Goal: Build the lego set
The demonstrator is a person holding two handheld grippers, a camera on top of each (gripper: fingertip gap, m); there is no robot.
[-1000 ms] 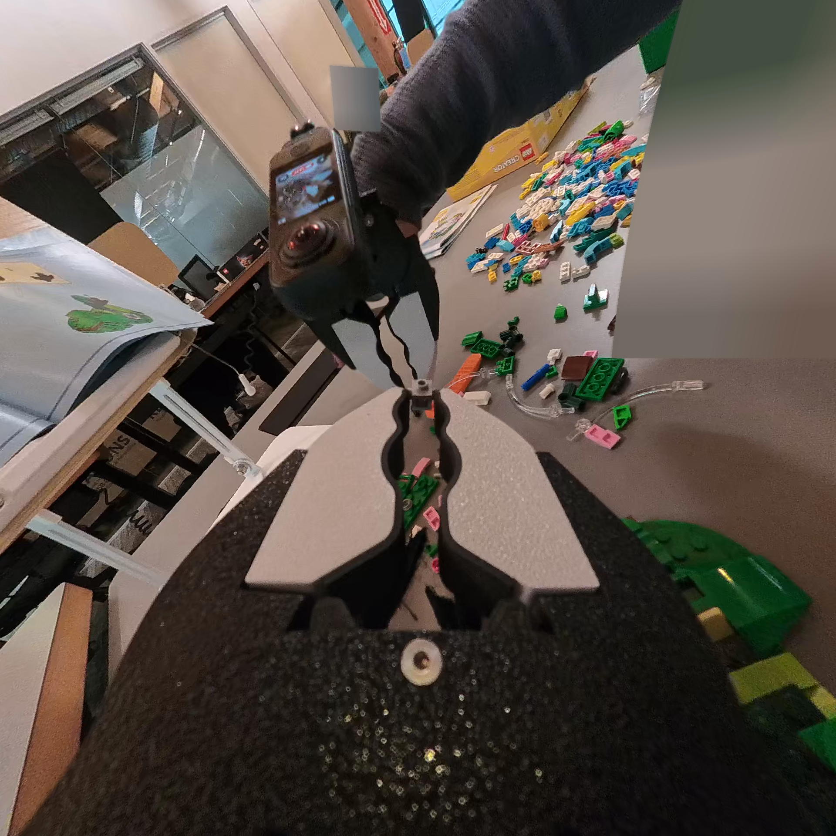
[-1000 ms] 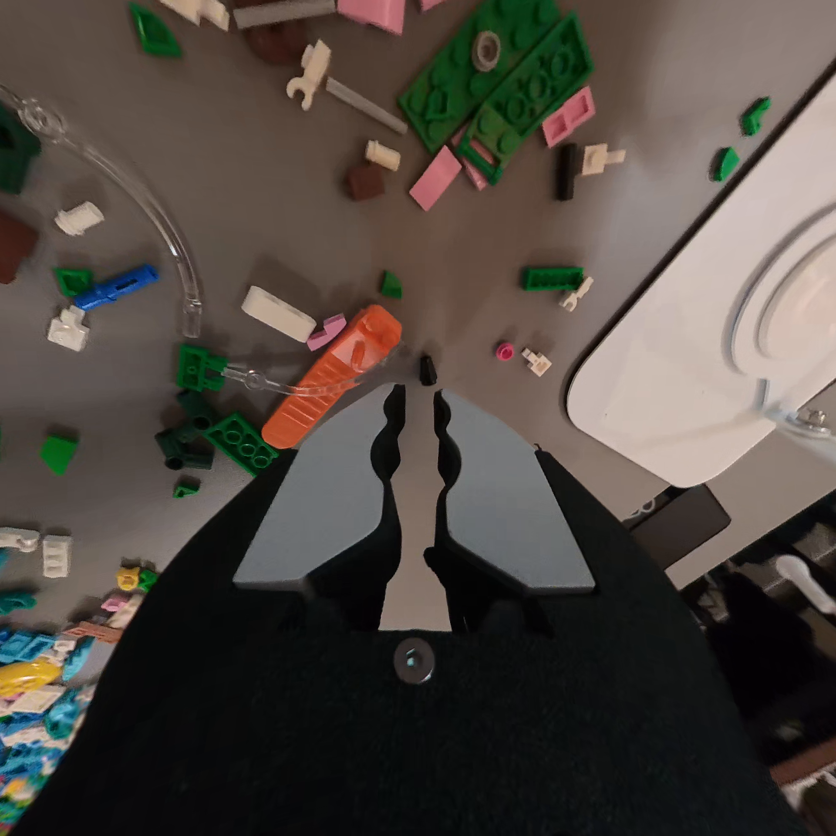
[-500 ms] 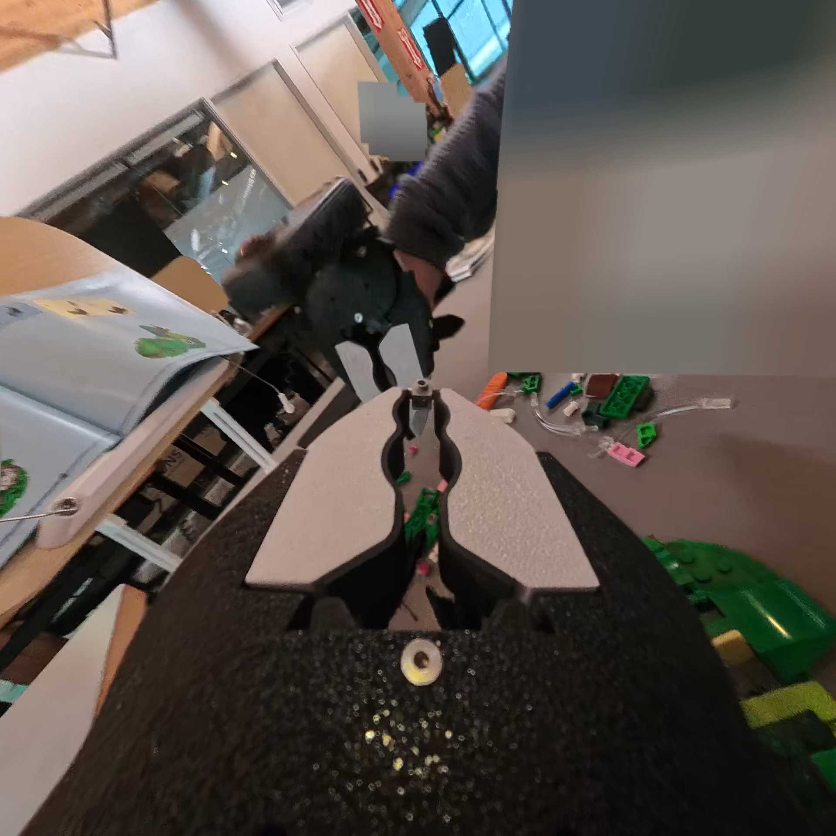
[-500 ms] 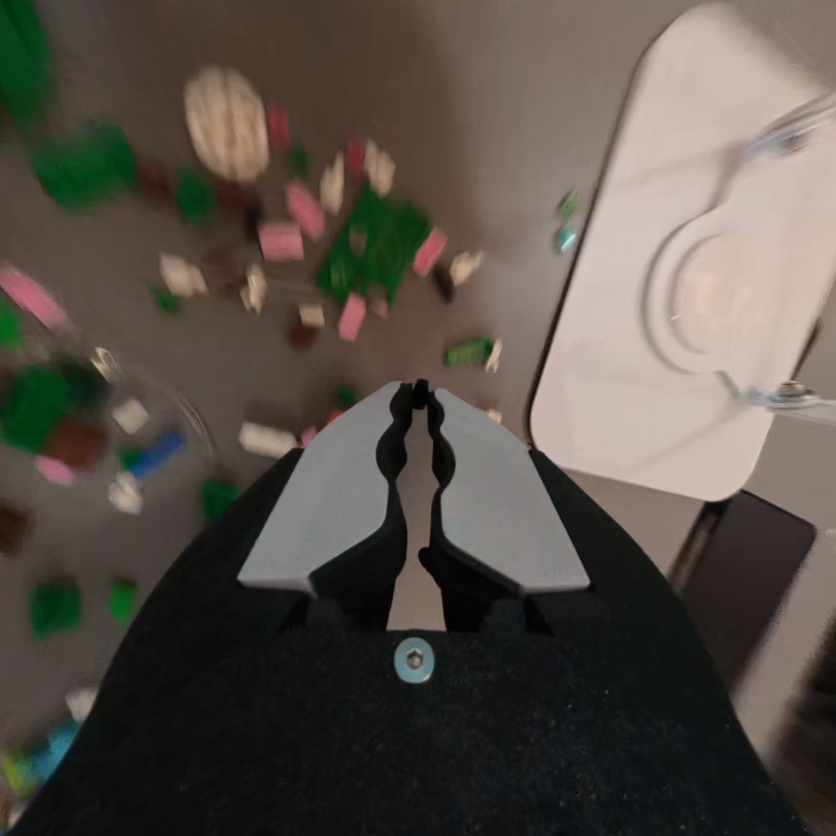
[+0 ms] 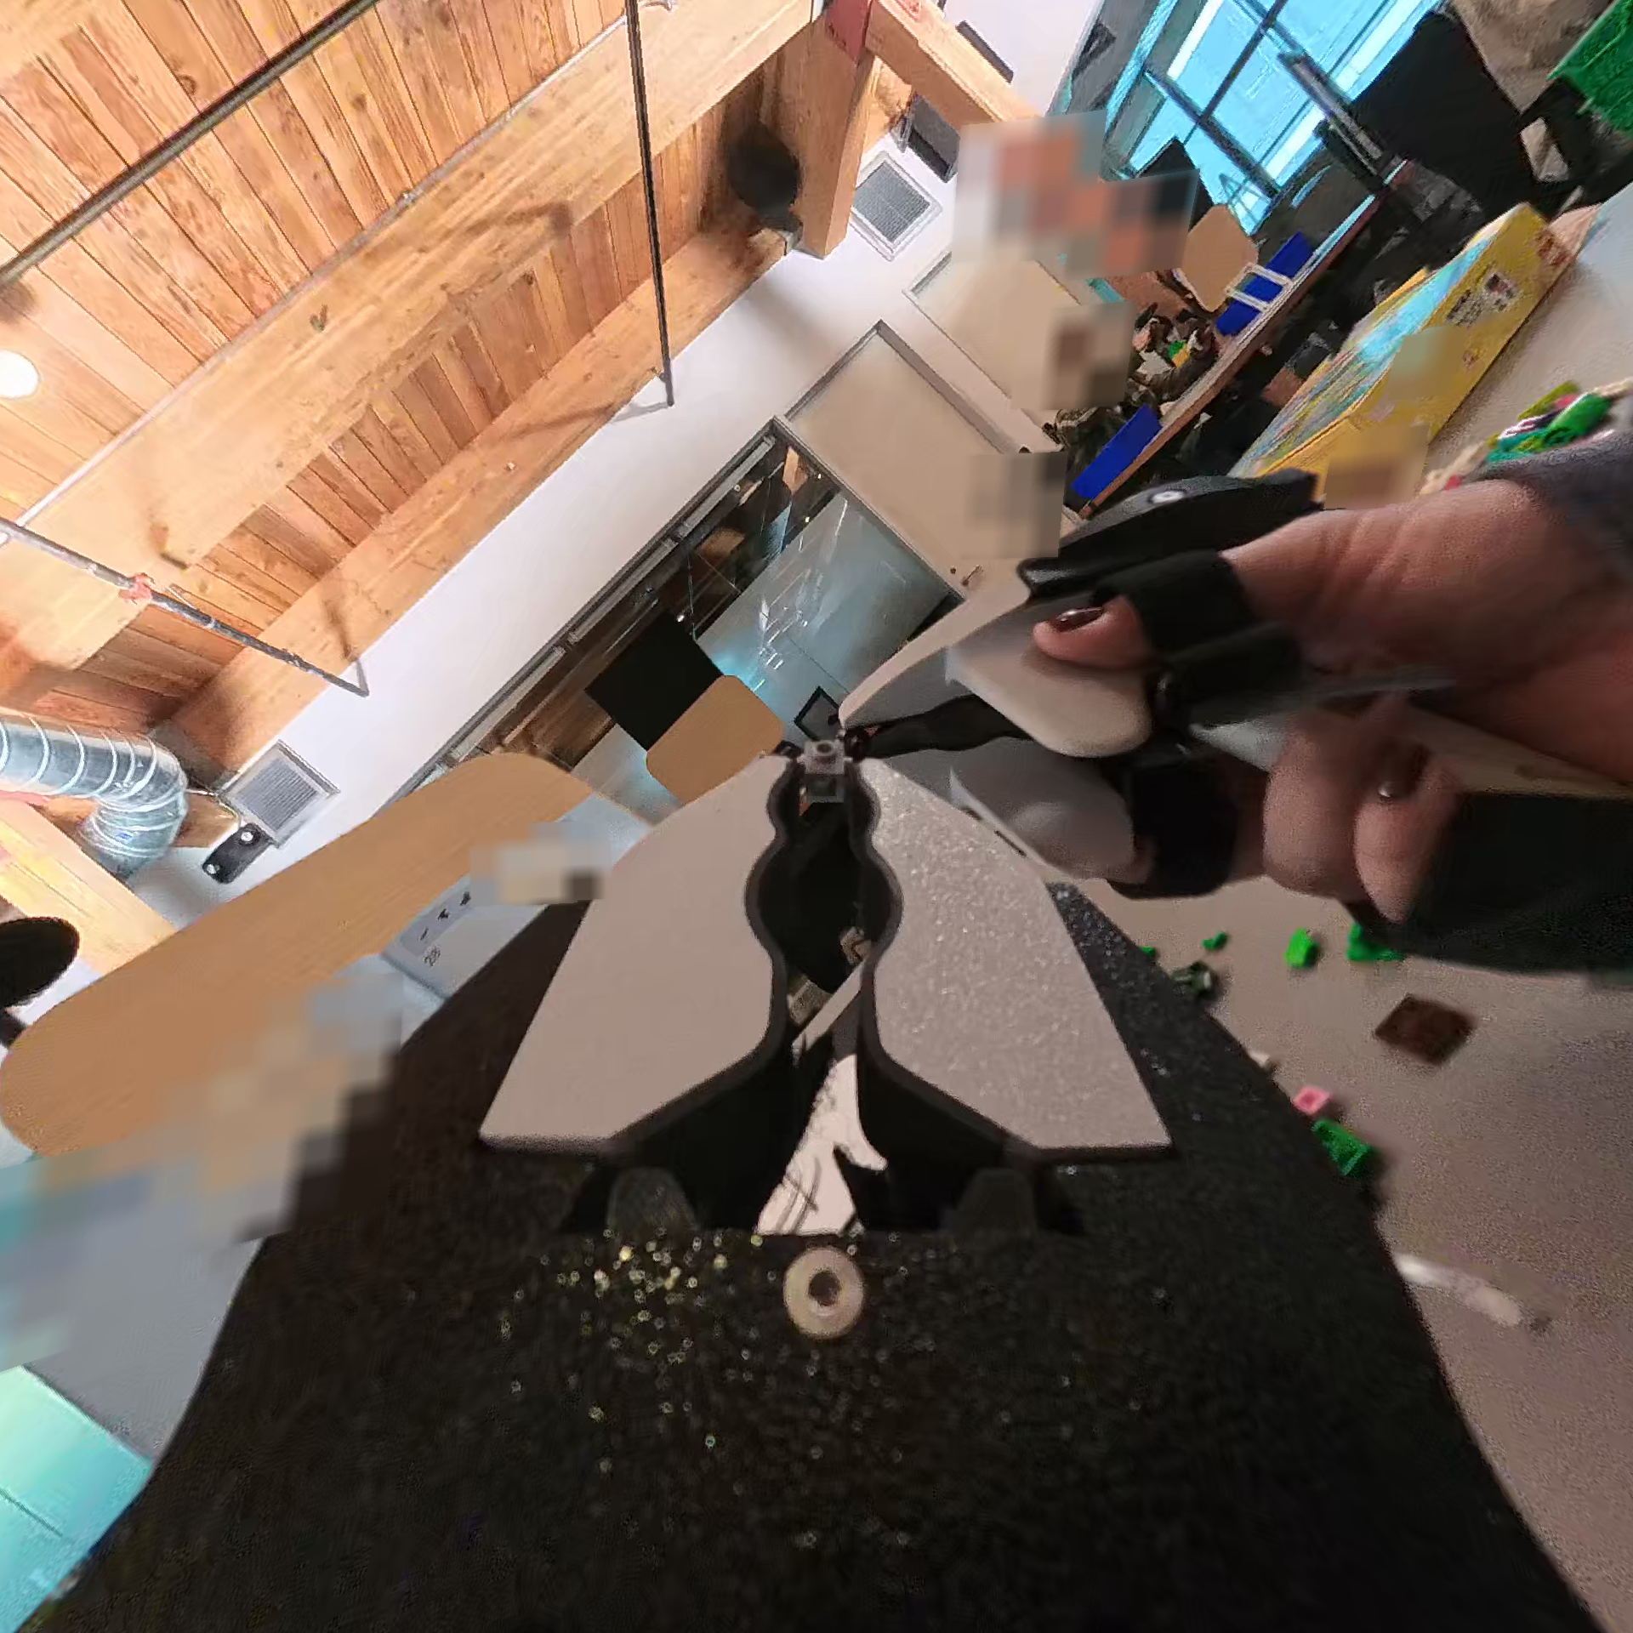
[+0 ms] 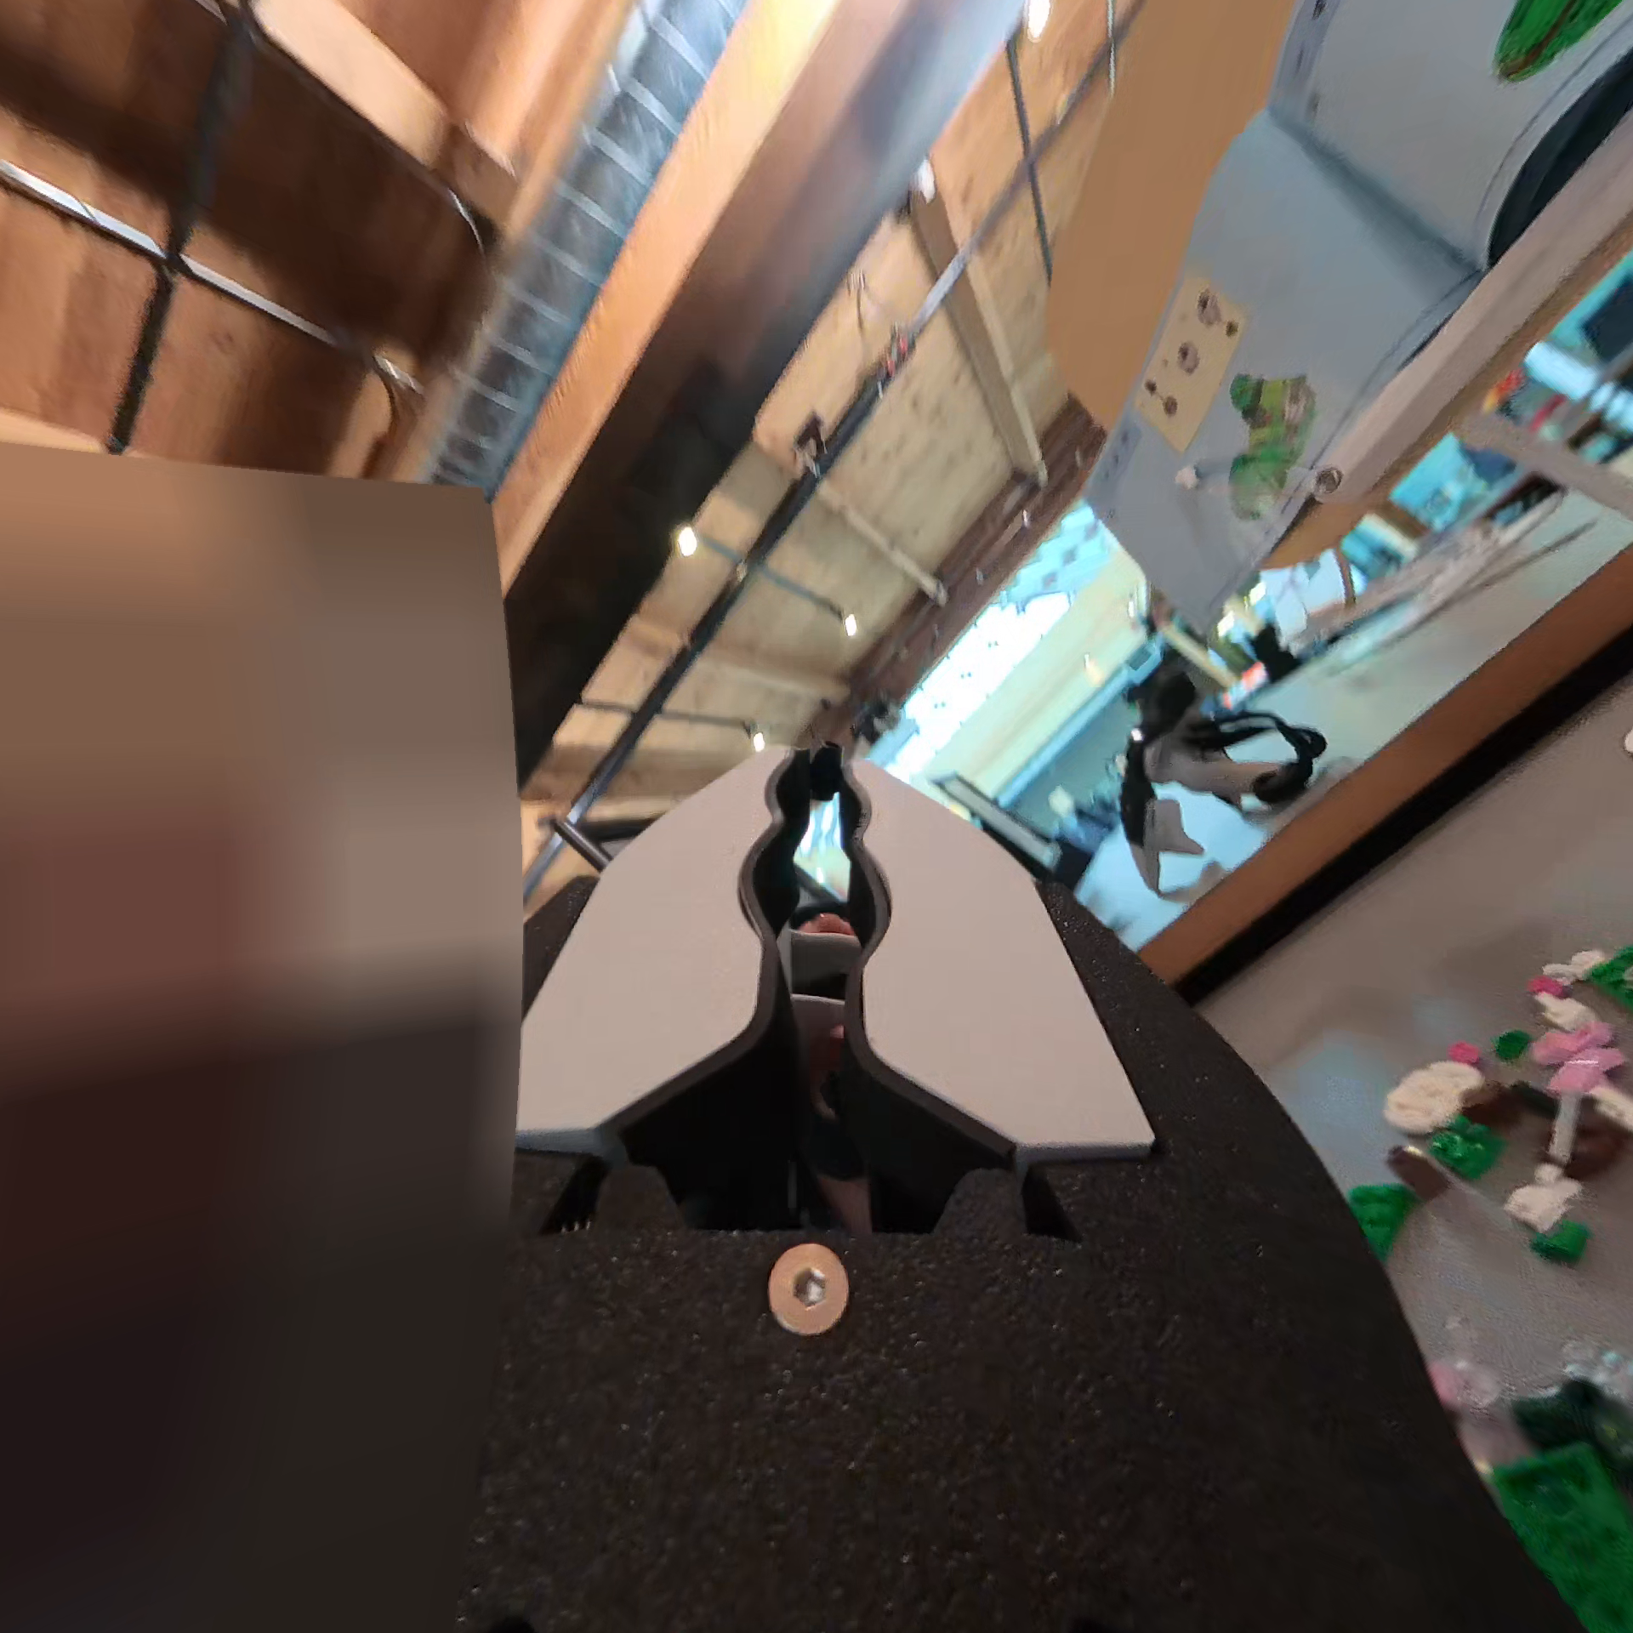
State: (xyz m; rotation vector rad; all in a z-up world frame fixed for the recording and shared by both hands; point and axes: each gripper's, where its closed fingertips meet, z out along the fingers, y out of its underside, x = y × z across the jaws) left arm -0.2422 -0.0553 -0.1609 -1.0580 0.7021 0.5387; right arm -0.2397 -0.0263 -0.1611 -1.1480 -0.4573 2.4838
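My left gripper [image 5: 822, 778] is shut on a small grey piece [image 5: 822, 767] with a stud on top and holds it up in the air, tilted toward the ceiling. My right gripper [image 5: 859, 748], held by a hand [image 5: 1414, 672], comes in from the right with its tips right against the grey piece. In the right wrist view, the right gripper [image 6: 817, 778] is shut on a small black piece [image 6: 826, 782]. Whether the black piece is seated on the grey one is hidden by the fingertips.
Loose green, pink and brown pieces [image 5: 1299, 950] lie on the grey table at the right, with a yellow box [image 5: 1414, 336] farther back. White, pink and green pieces [image 6: 1546, 1096] and a green plate [image 6: 1573, 1502] lie below me. An instruction booklet [image 6: 1281, 353] stands on a holder.
My right gripper closed on the small black piece from the table and lifted it. Both grippers rose and tilted up, and the right tips came to meet the grey piece.
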